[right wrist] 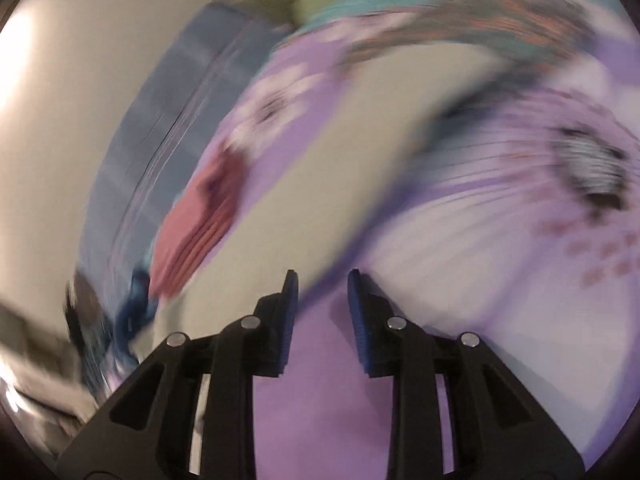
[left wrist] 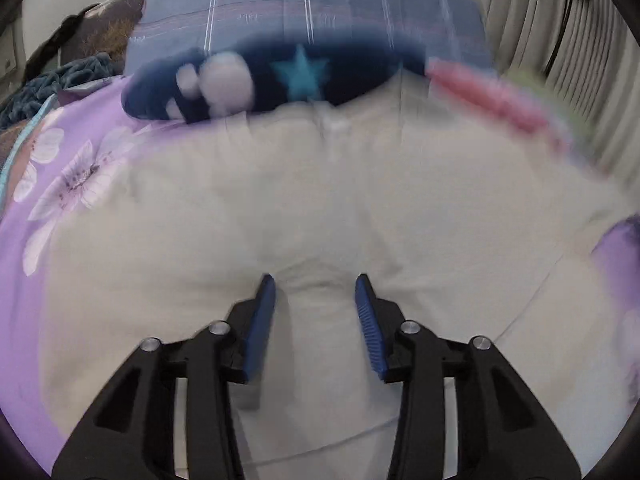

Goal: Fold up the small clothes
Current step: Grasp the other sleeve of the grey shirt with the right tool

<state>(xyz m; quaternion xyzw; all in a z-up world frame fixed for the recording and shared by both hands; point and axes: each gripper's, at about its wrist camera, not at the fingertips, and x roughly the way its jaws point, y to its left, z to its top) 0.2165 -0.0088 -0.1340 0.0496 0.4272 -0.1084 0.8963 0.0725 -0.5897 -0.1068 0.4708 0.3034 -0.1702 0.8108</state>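
A cream-coloured garment [left wrist: 320, 200] lies spread on a purple floral bedsheet [left wrist: 52, 184]. My left gripper [left wrist: 316, 280] is open just above its near part, with nothing between the blue pads. In the blurred right wrist view the same cream garment [right wrist: 304, 184] runs diagonally across the purple sheet [right wrist: 320, 380]. My right gripper [right wrist: 322, 276] is open and empty over the sheet, by the garment's near edge.
A navy garment with a teal star [left wrist: 280, 76] and a pink cloth [left wrist: 488, 96] lie beyond the cream one, before a blue striped pillow [left wrist: 312, 12]. The pink cloth [right wrist: 200, 224] and pillow [right wrist: 160, 128] also show at the right view's left. Curtains [left wrist: 560, 60] hang right.
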